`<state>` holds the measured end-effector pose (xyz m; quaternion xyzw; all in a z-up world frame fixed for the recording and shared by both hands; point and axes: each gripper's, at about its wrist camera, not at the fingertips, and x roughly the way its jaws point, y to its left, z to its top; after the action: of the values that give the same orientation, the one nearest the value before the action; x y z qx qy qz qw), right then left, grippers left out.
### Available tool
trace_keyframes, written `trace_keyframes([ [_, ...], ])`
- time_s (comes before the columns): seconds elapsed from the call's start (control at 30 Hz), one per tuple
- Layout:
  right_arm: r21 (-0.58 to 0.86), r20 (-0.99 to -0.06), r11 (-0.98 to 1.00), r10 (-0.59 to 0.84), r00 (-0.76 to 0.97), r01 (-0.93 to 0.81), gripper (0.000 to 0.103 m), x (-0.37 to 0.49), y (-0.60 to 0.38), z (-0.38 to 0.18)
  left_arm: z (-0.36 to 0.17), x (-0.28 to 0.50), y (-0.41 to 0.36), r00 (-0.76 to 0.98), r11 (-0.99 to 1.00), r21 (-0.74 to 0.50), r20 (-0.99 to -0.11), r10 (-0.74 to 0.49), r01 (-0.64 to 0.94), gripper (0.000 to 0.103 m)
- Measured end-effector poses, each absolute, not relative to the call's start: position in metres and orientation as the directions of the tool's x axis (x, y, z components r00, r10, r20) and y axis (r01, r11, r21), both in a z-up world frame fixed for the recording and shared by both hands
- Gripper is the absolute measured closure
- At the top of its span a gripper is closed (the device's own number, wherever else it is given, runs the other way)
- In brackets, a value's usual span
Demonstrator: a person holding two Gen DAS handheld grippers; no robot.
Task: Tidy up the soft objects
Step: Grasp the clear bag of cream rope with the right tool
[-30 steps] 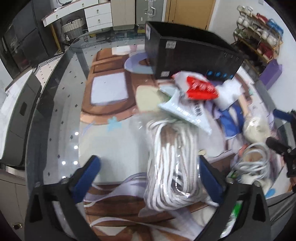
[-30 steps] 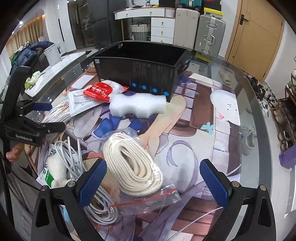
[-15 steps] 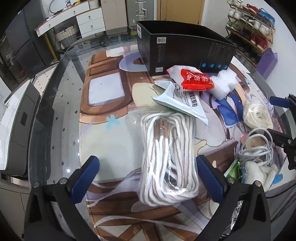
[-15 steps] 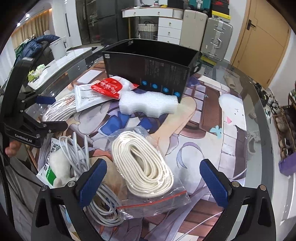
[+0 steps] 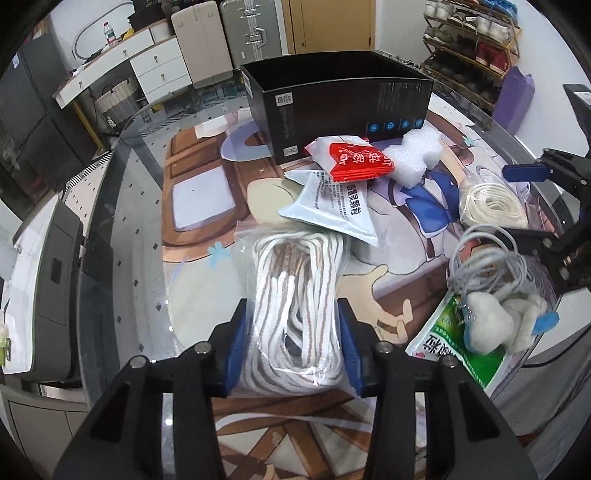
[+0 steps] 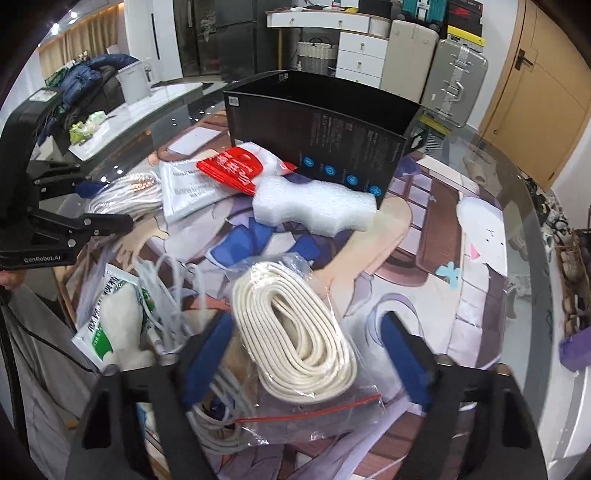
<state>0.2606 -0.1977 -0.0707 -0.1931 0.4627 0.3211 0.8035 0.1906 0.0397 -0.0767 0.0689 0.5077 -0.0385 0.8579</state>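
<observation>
While two rope bags (image 5: 295,306) (image 6: 295,332) lie bagged (clear plastic), one black box (image 5: 332,107) stands.

Beyond the tongs, past the far rim of the glass tabletop (image 5: 122,236) with its printed cartoon mat (image 5: 199,199), a white drawer unit (image 5: 162,70) stands against the wall, a wicker basket (image 5: 110,105) to its left. Right of the drawers stand two hard suitcases, one beige (image 5: 201,40), one silver (image 5: 255,27), then a wooden door (image 5: 328,26). Far off to the right of the tongs a shoe rack (image 5: 476,44) holds what look like several pairs, with a purple bag (image 5: 515,94) just beside it. In the right wrist view, a dark blue jacket (image 6: 86,75) lies heaped well off to the left.
</observation>
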Motion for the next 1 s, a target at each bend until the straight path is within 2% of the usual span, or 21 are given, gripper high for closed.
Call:
trace_keyframes([
  [0.2,-0.031,-0.883,0.702,0.314,0.349,-0.711,0.054,0.262,-0.194,-0.077,-0.067,0.181,0.044,0.491,0.988,0.043,-0.87,-0.037,0.151,0.062],
  [0.33,-0.033,-0.881,0.703,0.314,0.353,-0.71,0.066,0.26,-0.194,-0.075,-0.061,0.176,0.04,0.508,0.985,0.046,-0.86,-0.046,0.167,0.063],
  [0.47,-0.04,-0.879,0.704,0.312,0.36,-0.709,0.068,0.257,-0.194,-0.072,-0.063,0.176,0.038,0.499,0.984,0.042,-0.865,-0.051,0.174,0.064],
  [0.53,-0.045,-0.88,0.705,0.308,0.362,-0.708,0.068,0.257,-0.193,-0.073,-0.072,0.179,0.039,0.469,0.986,0.034,-0.882,-0.046,0.16,0.06],
  [0.6,-0.041,-0.88,0.704,0.311,0.36,-0.709,0.068,0.256,-0.192,-0.072,-0.081,0.182,0.041,0.45,0.992,0.022,-0.892,-0.035,0.121,0.036],
  [0.73,-0.045,-0.876,0.704,0.314,0.367,-0.709,0.068,0.254,-0.192,-0.07,-0.084,0.188,0.036,0.466,0.992,0.038,-0.885,-0.022,0.119,0.032],
  [0.8,-0.044,-0.874,0.705,0.316,0.369,-0.708,0.068,0.253,-0.193,-0.068,-0.085,0.193,0.035,0.462,0.993,0.036,-0.887,-0.02,0.112,0.038],
  [0.87,-0.052,-0.871,0.708,0.312,0.378,-0.704,0.068,0.252,-0.195,-0.067,-0.084,0.193,0.035,0.46,0.992,0.007,-0.886,-0.05,0.122,0.054],
  [1.0,-0.036,-0.864,0.716,0.328,0.381,-0.698,0.069,0.252,-0.199,-0.062,-0.078,0.189,0.032,0.481,0.99,0.042,-0.876,-0.03,0.137,0.066],
])
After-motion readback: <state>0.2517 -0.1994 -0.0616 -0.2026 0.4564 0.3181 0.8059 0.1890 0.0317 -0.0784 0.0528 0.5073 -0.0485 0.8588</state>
